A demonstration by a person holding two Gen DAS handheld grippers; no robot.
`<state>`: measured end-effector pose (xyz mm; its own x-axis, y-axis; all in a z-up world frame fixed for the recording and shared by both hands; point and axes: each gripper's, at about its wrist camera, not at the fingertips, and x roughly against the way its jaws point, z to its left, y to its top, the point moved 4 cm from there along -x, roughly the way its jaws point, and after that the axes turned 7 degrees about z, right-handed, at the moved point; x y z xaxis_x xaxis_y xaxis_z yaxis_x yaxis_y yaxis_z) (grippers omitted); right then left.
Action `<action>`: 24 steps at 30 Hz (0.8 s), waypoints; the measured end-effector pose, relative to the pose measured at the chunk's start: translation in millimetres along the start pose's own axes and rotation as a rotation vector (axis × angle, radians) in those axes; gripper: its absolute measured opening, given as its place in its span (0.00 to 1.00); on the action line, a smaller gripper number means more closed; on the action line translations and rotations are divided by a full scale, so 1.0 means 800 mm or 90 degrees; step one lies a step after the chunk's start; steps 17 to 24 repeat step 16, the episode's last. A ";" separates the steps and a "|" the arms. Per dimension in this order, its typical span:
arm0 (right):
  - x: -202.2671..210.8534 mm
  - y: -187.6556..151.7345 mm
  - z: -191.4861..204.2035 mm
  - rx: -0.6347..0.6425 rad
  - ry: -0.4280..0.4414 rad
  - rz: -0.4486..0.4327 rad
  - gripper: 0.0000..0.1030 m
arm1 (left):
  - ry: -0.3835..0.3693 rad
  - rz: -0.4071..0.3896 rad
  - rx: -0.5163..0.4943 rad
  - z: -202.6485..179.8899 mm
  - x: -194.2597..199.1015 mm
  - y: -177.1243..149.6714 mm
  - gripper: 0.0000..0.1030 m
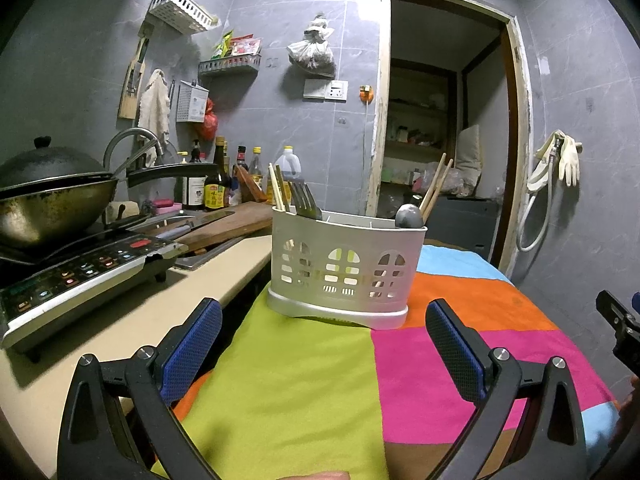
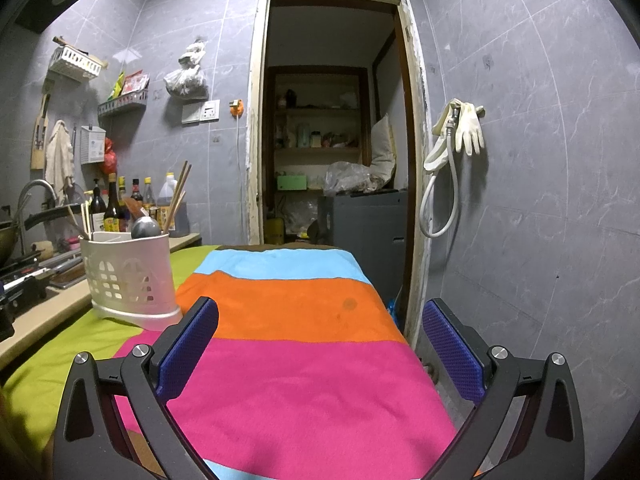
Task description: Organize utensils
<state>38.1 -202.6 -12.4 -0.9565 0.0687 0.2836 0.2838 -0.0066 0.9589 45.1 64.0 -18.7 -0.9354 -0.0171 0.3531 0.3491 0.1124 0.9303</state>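
Note:
A white plastic utensil caddy (image 1: 340, 272) (image 2: 128, 280) stands upright on a cloth of coloured blocks (image 1: 304, 380) (image 2: 296, 364). In it stand forks (image 1: 304, 200), a dark spoon bowl (image 1: 409, 216) (image 2: 145, 227) and chopsticks (image 1: 436, 184) (image 2: 178, 196). My left gripper (image 1: 324, 328) is open just in front of the caddy, with nothing between its blue pads. My right gripper (image 2: 320, 332) is open over the cloth, to the right of the caddy, and holds nothing. Part of the right gripper (image 1: 618, 320) shows at the right edge of the left wrist view.
An induction cooker (image 1: 80, 276) with a wok (image 1: 48, 204) sits on the counter at left, beside a knife on a cutting board (image 1: 224, 224) and sauce bottles (image 1: 216, 180). A doorway (image 2: 332, 120) opens behind. Rubber gloves (image 2: 468, 124) and a hose hang on the right wall.

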 end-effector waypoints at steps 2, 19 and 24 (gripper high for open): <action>0.001 -0.001 0.001 0.000 0.000 0.000 1.00 | 0.002 0.001 -0.001 0.000 0.001 -0.001 0.97; 0.001 -0.003 0.002 0.000 0.000 0.004 1.00 | 0.003 0.007 -0.004 -0.001 -0.001 -0.004 0.97; 0.001 -0.003 0.002 0.000 0.000 0.004 1.00 | 0.003 0.007 -0.004 -0.001 -0.001 -0.004 0.97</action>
